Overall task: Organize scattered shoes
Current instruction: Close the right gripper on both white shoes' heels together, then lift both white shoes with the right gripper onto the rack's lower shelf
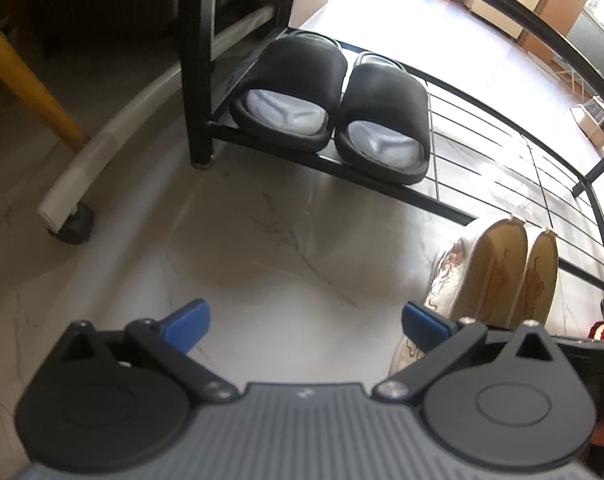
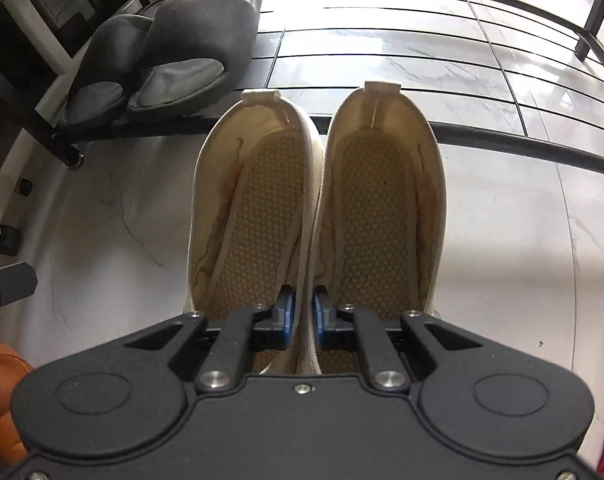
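Marble floor (image 1: 286, 264), black shoe rack (image 1: 498, 160), black slides (image 1: 334, 108) shelved

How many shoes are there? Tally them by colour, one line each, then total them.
Black open-toe rubber slides on the black metal wire rack: 2
Cream canvas slip-on shoes, pinched together by the right gripper: 2
Total: 4

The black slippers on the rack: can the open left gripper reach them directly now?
Probably yes. The left gripper is open and empty, and only bare floor lies between it and the black slippers on the rack. The beige shoes stay off to its right.
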Demonstrator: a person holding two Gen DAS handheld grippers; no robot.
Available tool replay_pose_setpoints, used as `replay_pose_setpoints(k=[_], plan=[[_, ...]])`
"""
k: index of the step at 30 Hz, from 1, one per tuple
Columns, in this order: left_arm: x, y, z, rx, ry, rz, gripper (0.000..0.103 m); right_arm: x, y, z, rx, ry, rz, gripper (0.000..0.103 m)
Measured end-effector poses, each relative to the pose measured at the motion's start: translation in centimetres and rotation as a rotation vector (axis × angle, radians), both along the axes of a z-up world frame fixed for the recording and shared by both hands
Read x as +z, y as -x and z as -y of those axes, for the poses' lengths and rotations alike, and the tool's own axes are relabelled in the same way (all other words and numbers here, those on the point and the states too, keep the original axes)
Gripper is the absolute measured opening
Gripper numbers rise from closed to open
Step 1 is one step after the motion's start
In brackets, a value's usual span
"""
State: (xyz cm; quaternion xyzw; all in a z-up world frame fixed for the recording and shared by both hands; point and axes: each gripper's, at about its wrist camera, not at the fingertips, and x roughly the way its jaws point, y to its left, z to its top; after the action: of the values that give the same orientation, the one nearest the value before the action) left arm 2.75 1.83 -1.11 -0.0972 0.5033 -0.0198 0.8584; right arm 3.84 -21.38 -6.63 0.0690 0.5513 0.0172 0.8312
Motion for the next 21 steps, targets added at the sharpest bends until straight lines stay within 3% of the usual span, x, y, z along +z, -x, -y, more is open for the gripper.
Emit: replay_pose_setpoints(k=[3, 5, 6, 7, 8, 13, 15, 17, 21], plan=[[0.0, 0.1, 0.2, -0.009, -0.005, 0.002, 0.102, -0.5, 0.1, -0.7, 0.016, 0.032, 0.027, 0.019], [0.0, 0.1, 0.2, -0.009, -0.006, 0.001, 0.102, -0.8, 0.2, -1.2, 0.03, 0.04, 0.04, 0.046], [0.0, 0.1, 0.2, -0.008, -0.006, 0.001, 0.102, -1.0, 0.4, -1.6, 0.051, -0.005, 0.05, 0.086], [0.0, 0.1, 0.1, -0.003, -0.003, 0.0, 0.102, -1.3, 0.4, -1.9, 0.061, -0.022, 0.045, 0.094], [0.0, 0.0, 0.0, 0.001, -0.003, -0.001, 0.102, -2.8, 0.5, -2.6, 0.049, 0.051, -0.003, 0.099], [-0.1, 0.0, -0.4, 0.018, 0.014, -0.009, 0.102, -3.0, 1.1, -2.5, 0.036, 0.031, 0.043, 0.103], [-0.1, -0.1, -0.5, 0.022, 0.018, -0.008, 0.102, -2.6, 0.9, -1.1, -0.019, -0.059, 0.037, 0.102], [-0.1, -0.1, -0.6, 0.025, 0.022, -0.007, 0.102, -2.2, 0.7, 0.4, -0.081, -0.153, 0.027, 0.099], [-0.1, -0.1, -0.4, 0.02, 0.033, -0.012, 0.102, -0.6, 0.0, 3.0, -0.198, -0.211, 0.055, 0.086]])
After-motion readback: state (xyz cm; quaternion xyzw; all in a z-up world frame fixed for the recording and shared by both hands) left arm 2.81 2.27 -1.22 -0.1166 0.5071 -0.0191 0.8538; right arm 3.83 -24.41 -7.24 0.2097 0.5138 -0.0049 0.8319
